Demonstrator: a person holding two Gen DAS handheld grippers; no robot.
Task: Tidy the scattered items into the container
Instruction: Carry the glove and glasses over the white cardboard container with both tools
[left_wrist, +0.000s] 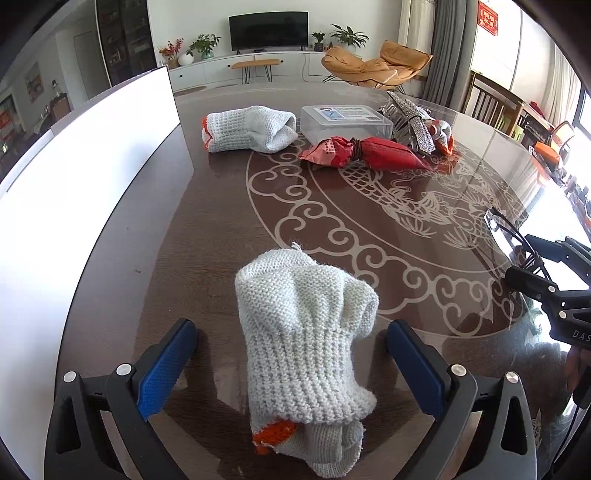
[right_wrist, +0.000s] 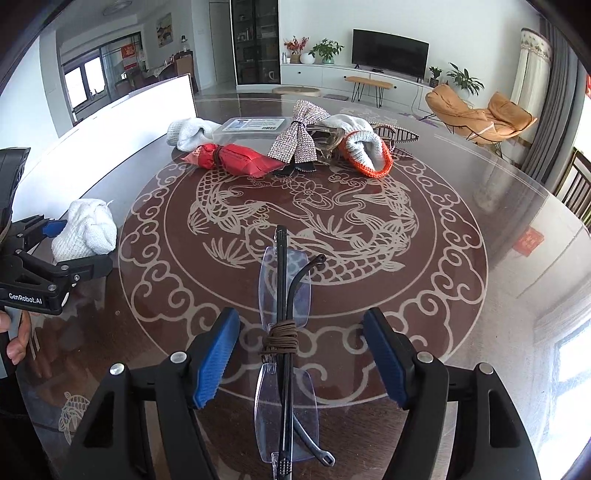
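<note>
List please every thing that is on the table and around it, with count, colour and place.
knitted gloves: three, white with orange cuffs; one between the left tongs, one by the white container, one at the far pile
glasses: one, rimless, folded, tied with brown cord; between the right tongs
red packet: one, tied with brown cord; far centre
clear plastic box: one, lid on; far side
rhinestone bow: one, silver; beside the packet
white container: one; left edge
table: one, brown, fish pattern
left tongs: open
right tongs: open
hand: one, holding the left tool
</note>
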